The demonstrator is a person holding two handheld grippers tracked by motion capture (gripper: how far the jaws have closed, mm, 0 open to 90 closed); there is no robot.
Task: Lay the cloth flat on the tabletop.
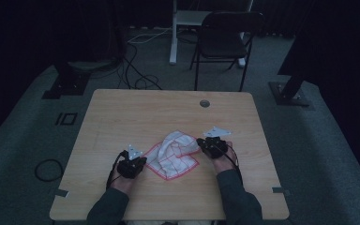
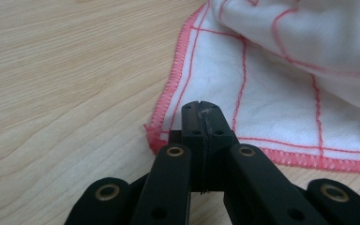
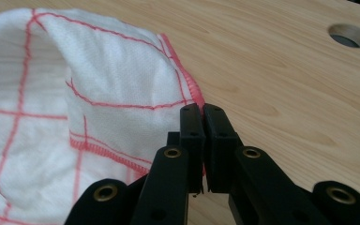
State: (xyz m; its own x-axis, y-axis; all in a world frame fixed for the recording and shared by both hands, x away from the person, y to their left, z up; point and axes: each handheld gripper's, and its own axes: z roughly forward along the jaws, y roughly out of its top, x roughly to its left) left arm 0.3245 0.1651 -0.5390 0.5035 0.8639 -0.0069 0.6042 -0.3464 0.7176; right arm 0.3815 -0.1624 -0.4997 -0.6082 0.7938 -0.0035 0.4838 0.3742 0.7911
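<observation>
A white cloth (image 1: 173,157) with red grid lines and a red hem lies bunched on the wooden table (image 1: 136,112). My left gripper (image 1: 140,161) is at its near left corner. In the left gripper view this gripper (image 2: 201,105) is shut, its tips low over the flat cloth (image 2: 281,103) just inside the corner, and I see no fabric between the jaws. My right gripper (image 1: 199,142) is at the cloth's right side. In the right gripper view it (image 3: 201,110) is shut on the red hem, and the cloth (image 3: 112,79) rises in a fold to its left.
A round cable hole (image 1: 205,103) sits near the table's far edge, also seen as the hole (image 3: 350,35) in the right gripper view. A black chair (image 1: 225,37) stands beyond the table. Cables (image 1: 47,168) lie on the floor at the left.
</observation>
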